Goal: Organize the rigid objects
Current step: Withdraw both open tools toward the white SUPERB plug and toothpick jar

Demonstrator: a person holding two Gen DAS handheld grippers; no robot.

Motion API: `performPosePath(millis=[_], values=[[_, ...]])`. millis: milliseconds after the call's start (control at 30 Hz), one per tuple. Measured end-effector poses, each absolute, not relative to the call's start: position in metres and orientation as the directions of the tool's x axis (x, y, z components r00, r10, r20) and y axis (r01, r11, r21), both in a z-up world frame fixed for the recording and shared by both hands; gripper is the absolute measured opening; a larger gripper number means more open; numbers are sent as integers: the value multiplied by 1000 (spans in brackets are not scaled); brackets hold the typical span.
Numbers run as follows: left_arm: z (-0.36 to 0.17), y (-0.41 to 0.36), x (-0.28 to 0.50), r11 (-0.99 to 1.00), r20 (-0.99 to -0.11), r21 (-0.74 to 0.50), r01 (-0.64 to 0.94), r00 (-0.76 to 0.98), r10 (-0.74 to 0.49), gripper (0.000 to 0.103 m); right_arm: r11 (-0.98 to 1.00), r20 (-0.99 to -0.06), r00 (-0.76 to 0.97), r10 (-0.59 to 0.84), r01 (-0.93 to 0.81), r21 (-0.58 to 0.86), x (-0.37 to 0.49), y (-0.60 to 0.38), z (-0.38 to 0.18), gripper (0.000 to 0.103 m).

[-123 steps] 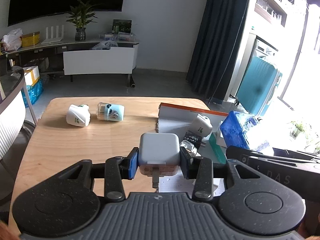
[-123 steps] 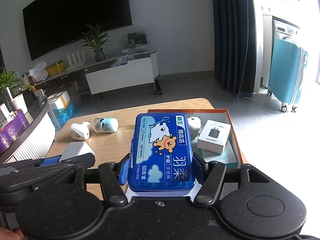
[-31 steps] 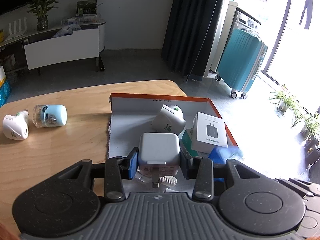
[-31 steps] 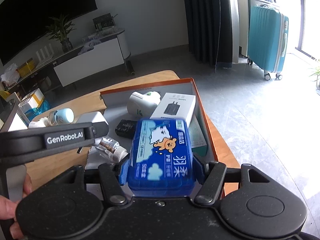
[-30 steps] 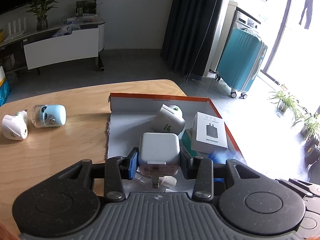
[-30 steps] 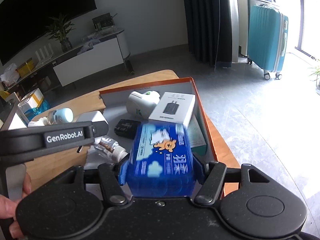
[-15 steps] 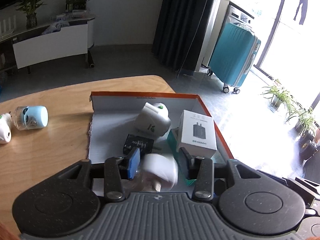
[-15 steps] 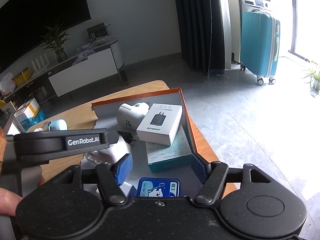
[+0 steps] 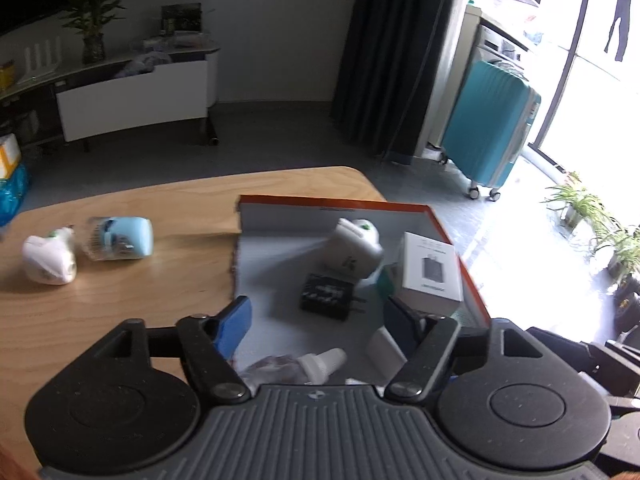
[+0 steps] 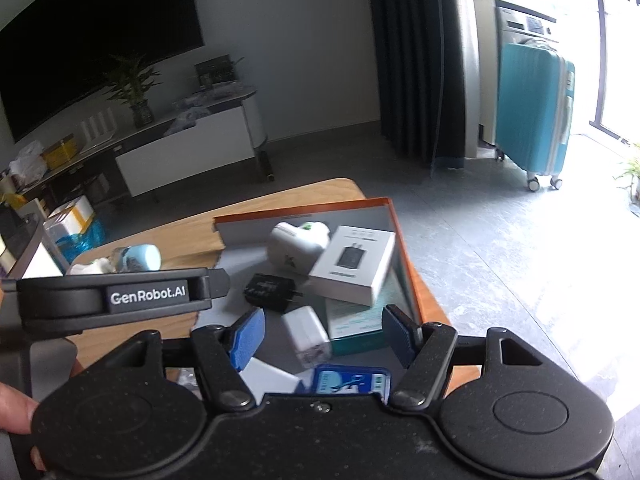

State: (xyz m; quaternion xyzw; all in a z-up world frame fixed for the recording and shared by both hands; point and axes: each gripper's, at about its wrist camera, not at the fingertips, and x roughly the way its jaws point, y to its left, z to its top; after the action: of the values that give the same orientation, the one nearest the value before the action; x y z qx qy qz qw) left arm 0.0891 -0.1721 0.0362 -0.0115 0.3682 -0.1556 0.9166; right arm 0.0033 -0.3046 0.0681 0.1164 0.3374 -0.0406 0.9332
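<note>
Looking over the person's shoulder, most of the sorting seems done. The orange-edged box (image 9: 460, 240) on the bench (image 9: 120, 288) already holds a white plug-in device (image 9: 356, 248), a black charger (image 9: 326, 296), a white carton (image 9: 430, 272) resting on a teal packet (image 10: 356, 322), a small bottle (image 9: 312, 362), a white adapter (image 10: 306, 334) and a blue tin (image 10: 352, 382).

The left gripper (image 9: 316, 328) hangs over the near end of the box; its jaws have just been opening and now stand apart with nothing between them, the white adapter lying loose just beside the right-hand pad. The right gripper (image 10: 324, 336) hovers there too, jaws still easing wider, empty, with the blue tin lying free in the box below them.

Left to do, by my reckoning: two things lie out on the bare bench, well apart from the box, a white plug-in (image 9: 50, 258) and a pale blue one (image 9: 120, 238), touching or nearly so. Those two would finish it.
</note>
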Motion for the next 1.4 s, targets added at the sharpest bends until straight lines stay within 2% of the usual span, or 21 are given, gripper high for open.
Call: performPosePath(millis=[200, 567, 1400], values=[[40, -146, 84, 966, -670, -131, 222, 698, -252, 83, 977, -641, 767, 29, 114, 180, 8, -287, 73, 80], [45, -99, 79, 983, -663, -134, 128, 726, -186, 87, 987, -641, 762, 94, 15, 162, 21, -246, 81, 82], [35, -6, 81, 982, -665, -181, -60, 743, -77, 90, 974, -672, 705, 227, -162, 159, 62, -161, 74, 82]])
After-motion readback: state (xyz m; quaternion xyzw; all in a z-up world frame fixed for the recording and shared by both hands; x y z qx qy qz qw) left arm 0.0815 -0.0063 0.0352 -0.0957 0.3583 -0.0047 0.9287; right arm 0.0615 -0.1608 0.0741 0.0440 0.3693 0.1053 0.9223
